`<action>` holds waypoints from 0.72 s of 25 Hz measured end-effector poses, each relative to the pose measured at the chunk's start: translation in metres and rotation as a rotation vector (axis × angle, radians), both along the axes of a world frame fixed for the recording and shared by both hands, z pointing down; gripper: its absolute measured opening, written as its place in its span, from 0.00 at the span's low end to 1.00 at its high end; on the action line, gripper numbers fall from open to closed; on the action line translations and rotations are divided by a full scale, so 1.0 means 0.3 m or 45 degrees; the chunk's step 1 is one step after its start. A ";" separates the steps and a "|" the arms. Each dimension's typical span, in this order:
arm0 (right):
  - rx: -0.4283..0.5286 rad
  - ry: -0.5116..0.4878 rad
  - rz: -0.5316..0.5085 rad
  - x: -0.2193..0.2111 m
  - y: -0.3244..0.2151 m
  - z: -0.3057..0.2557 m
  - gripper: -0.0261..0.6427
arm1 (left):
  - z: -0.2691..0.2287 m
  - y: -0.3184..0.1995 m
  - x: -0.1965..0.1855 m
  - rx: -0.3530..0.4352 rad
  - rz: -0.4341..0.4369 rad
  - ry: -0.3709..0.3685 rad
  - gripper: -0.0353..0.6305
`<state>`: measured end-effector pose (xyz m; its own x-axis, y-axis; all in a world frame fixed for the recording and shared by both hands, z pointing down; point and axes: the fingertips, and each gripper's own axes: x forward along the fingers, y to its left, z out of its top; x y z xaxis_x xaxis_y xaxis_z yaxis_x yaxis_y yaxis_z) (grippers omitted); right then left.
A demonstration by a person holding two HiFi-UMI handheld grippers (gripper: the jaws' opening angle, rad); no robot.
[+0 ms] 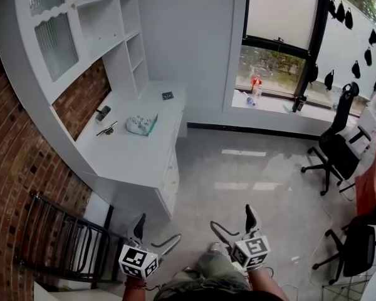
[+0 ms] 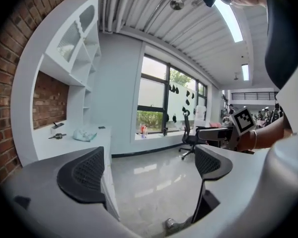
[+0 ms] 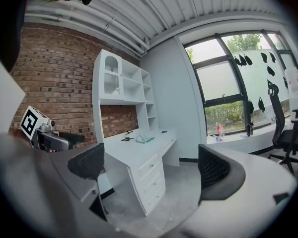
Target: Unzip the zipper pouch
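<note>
We hold the left tongs (image 1: 156, 232) and the right tongs (image 1: 233, 223) low in front of our body, side by side but apart. Both point forward and only slightly down. Each pair of jaws stands wide apart and empty, and the mesh pads (image 2: 84, 175) press on nothing. A marker cube (image 1: 138, 262) sits just behind each pair of jaws, above our wrists. Seen from the left tongs, our right hand (image 2: 260, 139) is off to the right, about level. Our knee (image 1: 216, 267) lies between and below the tongs.
</note>
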<state>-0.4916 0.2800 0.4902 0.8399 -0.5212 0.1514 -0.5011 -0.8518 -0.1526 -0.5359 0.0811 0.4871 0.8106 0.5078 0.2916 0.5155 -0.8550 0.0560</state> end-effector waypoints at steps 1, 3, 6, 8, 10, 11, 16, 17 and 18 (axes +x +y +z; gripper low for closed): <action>-0.005 0.007 0.001 0.022 -0.003 -0.003 0.89 | 0.010 0.007 0.012 0.014 0.011 -0.011 0.87; 0.002 0.010 -0.001 0.070 -0.006 -0.009 0.90 | 0.027 0.019 0.047 0.027 0.022 -0.031 0.91; -0.003 0.003 -0.033 0.140 -0.012 -0.007 0.90 | 0.031 0.044 0.119 0.027 0.028 -0.051 0.91; -0.034 0.002 -0.062 0.182 -0.011 0.002 0.90 | 0.027 0.061 0.174 0.048 0.023 -0.030 0.91; -0.051 0.003 -0.084 0.233 -0.002 0.005 0.90 | 0.021 0.075 0.237 0.048 0.010 -0.018 0.91; -0.054 0.006 -0.092 0.262 0.005 0.003 0.90 | 0.013 0.082 0.271 0.027 0.001 -0.019 0.91; -0.053 0.026 -0.109 0.401 0.056 -0.010 0.89 | -0.015 0.114 0.415 -0.021 -0.058 -0.002 0.91; -0.048 0.027 -0.103 0.430 0.075 -0.014 0.89 | -0.019 0.119 0.441 -0.016 -0.081 0.007 0.91; -0.039 0.027 -0.099 0.461 0.094 -0.019 0.89 | -0.022 0.124 0.468 -0.012 -0.109 0.016 0.91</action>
<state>-0.3534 0.3082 0.4845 0.8004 -0.5801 0.1510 -0.5685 -0.8145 -0.1160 -0.3956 0.1183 0.4806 0.8546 0.4395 0.2764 0.4416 -0.8953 0.0584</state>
